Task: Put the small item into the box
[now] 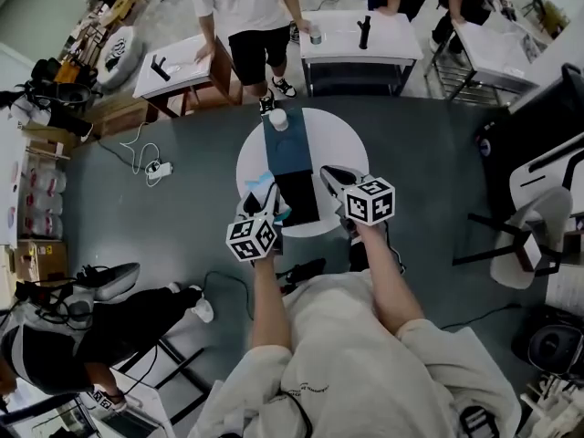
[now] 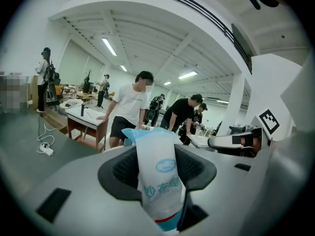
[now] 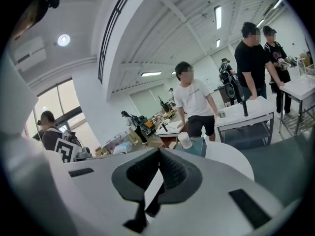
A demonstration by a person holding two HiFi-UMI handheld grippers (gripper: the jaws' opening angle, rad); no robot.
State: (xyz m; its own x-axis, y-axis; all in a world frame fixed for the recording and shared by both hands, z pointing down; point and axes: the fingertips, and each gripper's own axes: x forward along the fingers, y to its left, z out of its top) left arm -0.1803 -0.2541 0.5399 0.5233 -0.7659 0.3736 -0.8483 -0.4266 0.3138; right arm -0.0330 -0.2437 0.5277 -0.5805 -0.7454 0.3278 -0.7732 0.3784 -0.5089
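A small white and blue packet stands upright between the jaws of my left gripper, which is shut on it. In the head view this gripper holds the packet over the near left edge of the round white table. A long box, teal at the far end and black at the near end, lies across the table's middle. My right gripper hovers just right of the box's black end. Its jaws are shut with nothing between them.
A white cup stands at the box's far end, also in the right gripper view. Behind the table are work tables with people. A chair is at the right; cables and a power strip lie on the floor.
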